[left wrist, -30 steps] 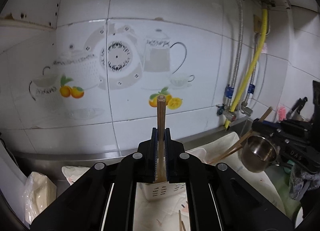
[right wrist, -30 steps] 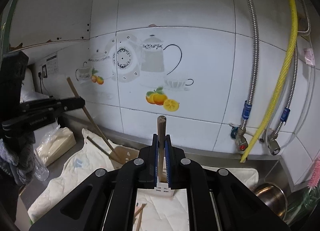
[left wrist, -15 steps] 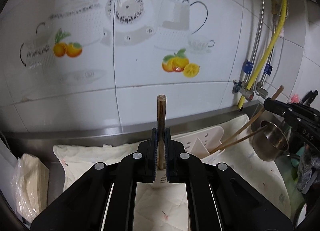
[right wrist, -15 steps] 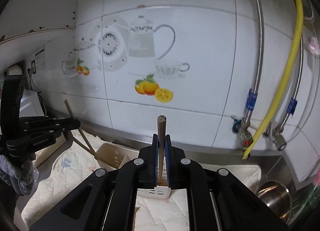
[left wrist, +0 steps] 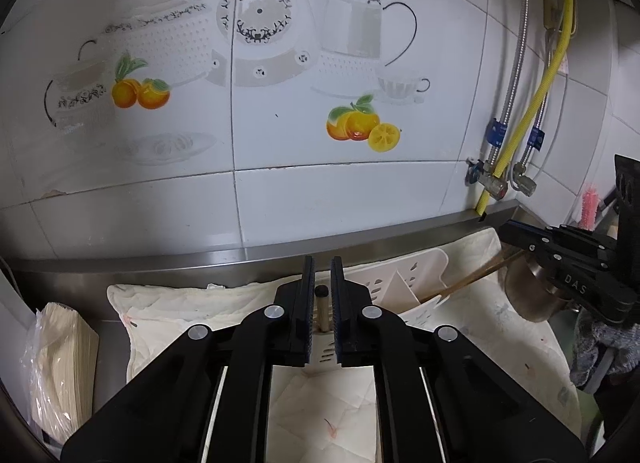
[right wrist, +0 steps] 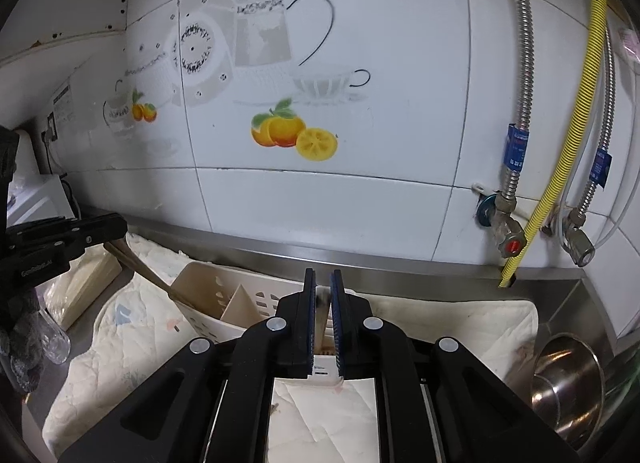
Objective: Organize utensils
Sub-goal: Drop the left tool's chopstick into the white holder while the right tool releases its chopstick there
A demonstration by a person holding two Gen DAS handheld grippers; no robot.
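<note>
A cream plastic utensil holder [left wrist: 404, 275] with slotted walls stands on a white quilted cloth, also in the right wrist view [right wrist: 224, 295]. My left gripper [left wrist: 322, 263] has its jaws slightly apart around a wooden chopstick [left wrist: 321, 309] that stands low in the holder. My right gripper [right wrist: 322, 277] also has its jaws slightly apart, with a blurred chopstick [right wrist: 321, 317] between them, dropping into the holder. Each gripper shows in the other's view with a chopstick slanting into the holder [left wrist: 476, 273] [right wrist: 138, 267].
A tiled wall with teapot and orange pictures rises behind a steel ledge [left wrist: 360, 241]. A steel pot [right wrist: 568, 379] sits at the right. A bagged stack of paper [left wrist: 60, 359] lies at the left. Yellow and steel hoses [right wrist: 560, 167] hang at the right.
Both grippers have lowered toward the holder and opened a little. Both chopsticks have slid down between the jaws into the holder.
</note>
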